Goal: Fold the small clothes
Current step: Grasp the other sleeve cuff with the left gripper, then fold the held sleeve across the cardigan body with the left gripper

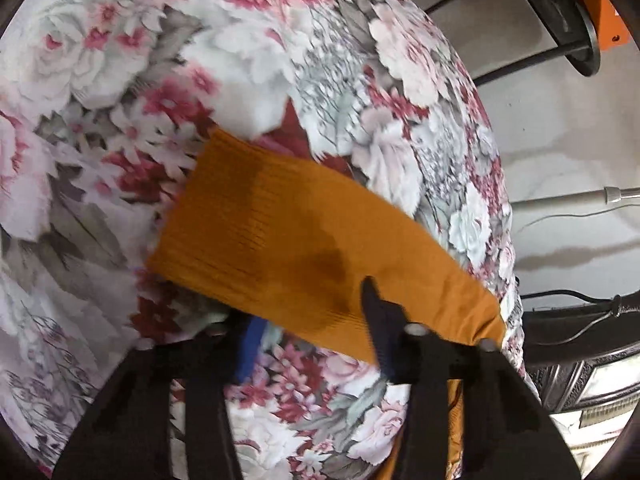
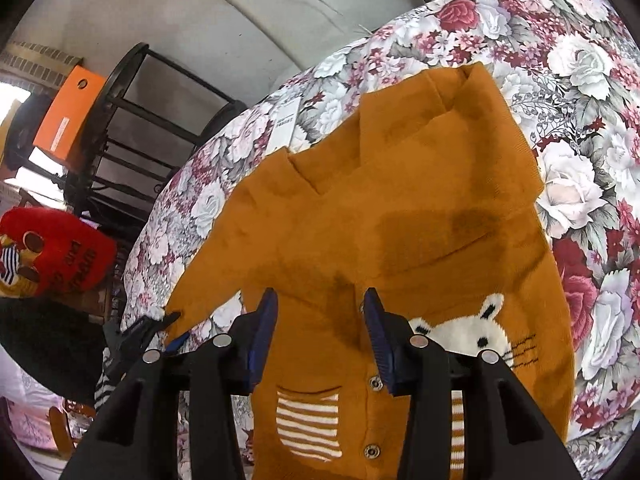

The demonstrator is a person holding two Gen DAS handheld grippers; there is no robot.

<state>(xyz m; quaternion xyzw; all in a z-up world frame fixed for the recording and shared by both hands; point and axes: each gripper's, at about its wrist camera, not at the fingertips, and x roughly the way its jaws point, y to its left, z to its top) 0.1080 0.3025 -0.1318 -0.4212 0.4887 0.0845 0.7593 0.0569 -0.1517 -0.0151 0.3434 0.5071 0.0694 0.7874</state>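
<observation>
Right up close in the right wrist view, the right gripper [image 2: 318, 320] hangs over the front of the orange cardigan [image 2: 360, 240], blue pads set moderately apart, nothing pinched between them that I can see. Below them sit the striped pocket [image 2: 308, 424], two snap buttons [image 2: 373, 450] and a white knitted cat face [image 2: 468, 332]. The cardigan lies on the floral bedspread [image 2: 580, 120], one sleeve folded up across the chest. At the lower left edge the left gripper [image 2: 160, 326] sits at the cuff of the other sleeve.

Over to the left wrist view: the left gripper [image 1: 316, 320] is drawn in narrow, and the sleeve [image 1: 280, 240] runs across between its fingers; whether the pads truly press it, I cannot tell through the blur. Off the bed there's an orange box [image 2: 68, 116] on a black rack [image 2: 132, 120] and a red cushion [image 2: 60, 248].
</observation>
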